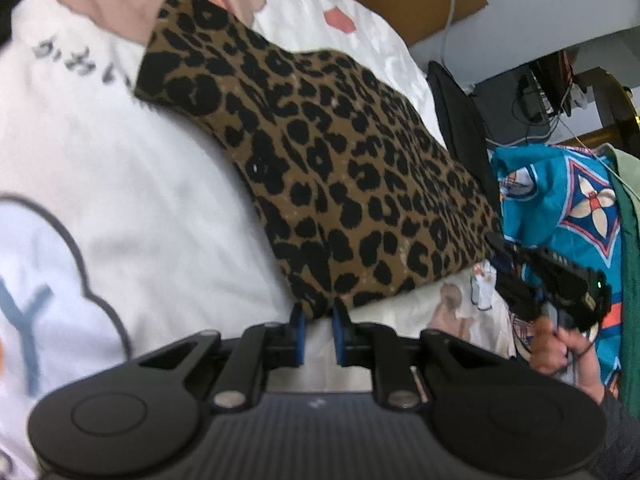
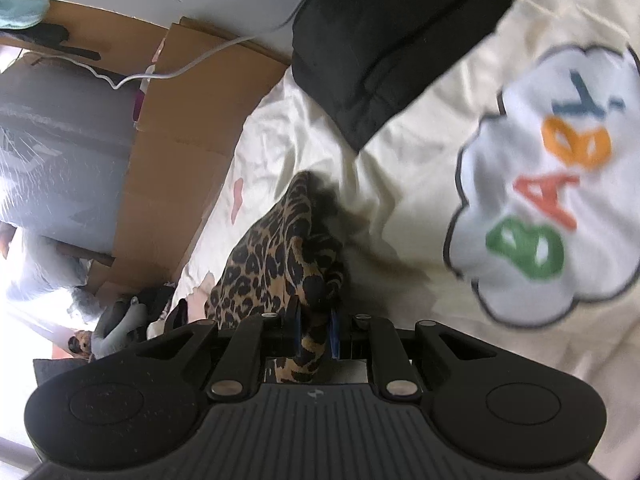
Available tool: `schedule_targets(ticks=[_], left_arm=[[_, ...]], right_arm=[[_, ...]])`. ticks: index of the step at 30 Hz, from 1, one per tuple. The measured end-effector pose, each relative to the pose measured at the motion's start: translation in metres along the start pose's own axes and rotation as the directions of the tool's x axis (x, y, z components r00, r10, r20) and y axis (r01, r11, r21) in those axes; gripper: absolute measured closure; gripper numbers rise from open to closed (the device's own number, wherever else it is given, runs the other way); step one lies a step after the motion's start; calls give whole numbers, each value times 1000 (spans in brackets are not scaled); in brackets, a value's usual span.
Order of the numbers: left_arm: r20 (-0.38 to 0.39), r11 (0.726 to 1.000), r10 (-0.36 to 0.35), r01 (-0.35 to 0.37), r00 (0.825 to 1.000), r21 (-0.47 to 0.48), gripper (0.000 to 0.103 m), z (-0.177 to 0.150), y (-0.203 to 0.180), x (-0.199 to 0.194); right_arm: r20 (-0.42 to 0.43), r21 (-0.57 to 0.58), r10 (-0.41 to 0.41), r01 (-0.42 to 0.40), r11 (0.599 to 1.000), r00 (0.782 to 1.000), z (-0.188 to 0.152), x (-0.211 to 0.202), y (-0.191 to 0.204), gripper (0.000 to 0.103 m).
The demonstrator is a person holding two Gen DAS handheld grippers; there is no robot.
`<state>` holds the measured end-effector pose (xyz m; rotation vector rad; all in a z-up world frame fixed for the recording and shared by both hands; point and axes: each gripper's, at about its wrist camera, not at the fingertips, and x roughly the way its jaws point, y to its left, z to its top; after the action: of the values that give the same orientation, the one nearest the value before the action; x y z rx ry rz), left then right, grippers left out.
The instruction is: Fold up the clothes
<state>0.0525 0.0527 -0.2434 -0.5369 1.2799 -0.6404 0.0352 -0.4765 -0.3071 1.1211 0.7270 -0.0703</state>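
A leopard-print garment (image 1: 340,168) lies stretched across the white printed bedcover (image 1: 120,184), running from the far left towards me. My left gripper (image 1: 319,320) is shut on its near corner, with the cloth pinched between the blue pads. At the right of the left wrist view, a hand (image 1: 556,348) holds my right gripper (image 1: 494,242) at the garment's other near corner. In the right wrist view, my right gripper (image 2: 315,328) is shut on a bunched fold of the leopard-print garment (image 2: 276,256), which hangs lifted off the bedcover (image 2: 400,184).
A black garment (image 2: 380,40) lies at the far end of the bed. A teal patterned cloth (image 1: 560,200) lies beside the bed's edge. Cardboard boxes (image 2: 172,140) and a white cable (image 2: 160,76) line the bedside. A cloud print with coloured letters (image 2: 540,200) marks the cover.
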Motion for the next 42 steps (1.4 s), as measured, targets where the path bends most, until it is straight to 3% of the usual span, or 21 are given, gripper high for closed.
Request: schedule_targets(ticks=[1,2,7,12,16,18,19,20,25,30,40,42], left_arm=[[-10,1000,-2,2,1000,-4,100,-3,-2,3],[-20,1000,-2,2,1000,-10,101,-6,-3,6],[-34,999,-21,19,999,-37,102,-19,-11,21],[-58,1000,-30,30,998,-1,102,-22,-17,22],[-28,998,16,-14,999,53,88,-18,-19,7],[-3,997,40,-39,999,61,74,-16,-16,-2],[9,997,49,-50,999,61,63,-16,-14,-6],[19,997,53,-54,998,52,59,-15,-11,-9],[48,990,-30,37,998,-138,51,-9,11,-10],[84,963,-81,100,993,-252,51,-6,26,-1],[85,939,-168,185,982,-290,53,0,32,13],[82,942,-181,197,980,-271,65,2,31,14]], right_arm=[[3,-9,-1,1,1000,1000,4,0,1,90],[4,-19,0,0,1000,1000,7,1,3,90],[-1,-71,-12,12,997,1000,19,5,14,90],[12,-69,-25,26,997,1000,26,9,15,90],[0,-17,-41,41,999,999,24,10,5,90],[-5,31,-34,34,999,999,20,9,-4,87],[-4,50,-31,31,998,1000,17,9,-8,86],[-4,68,-28,28,997,1000,14,8,-12,85],[-21,112,-2,5,994,1000,2,11,-20,76],[-49,125,7,-1,992,999,-5,24,-21,75],[-45,181,33,-24,983,998,-8,39,-24,75],[-46,191,39,-29,981,998,-10,42,-25,75]])
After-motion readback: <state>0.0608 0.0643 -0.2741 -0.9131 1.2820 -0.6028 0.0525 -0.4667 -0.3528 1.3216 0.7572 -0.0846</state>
